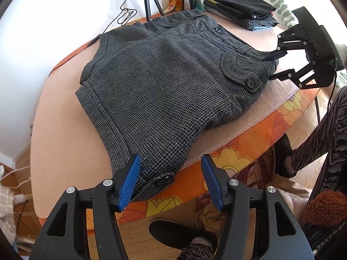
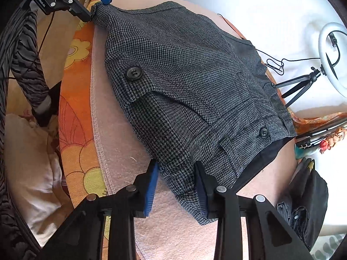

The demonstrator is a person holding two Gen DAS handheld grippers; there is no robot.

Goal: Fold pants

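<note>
Grey houndstooth pants (image 1: 169, 82) lie folded on the pink cloth (image 1: 65, 130) of a round table. My left gripper (image 1: 171, 160) stands open over the near corner with the black button (image 1: 164, 181); the cloth touches only its left pad (image 1: 130, 186). Far right in the left wrist view, my right gripper (image 1: 269, 69) straddles the waistband corner. In the right wrist view the pants (image 2: 190, 69) run away from my right gripper (image 2: 176, 164). That corner sits between its blue pads, against the right one, with pink cloth showing beside the left pad (image 2: 151, 186). The left gripper (image 2: 95, 4) shows top left.
A pile of folded dark clothes (image 1: 243, 6) sits at the far table edge. An orange flowered cover (image 1: 260, 134) hangs over the near rim. A tripod (image 1: 149, 0) and a ring light (image 2: 334, 60) stand behind. A person's striped legs (image 1: 321, 134) and dark shoe (image 1: 171, 234) are close by.
</note>
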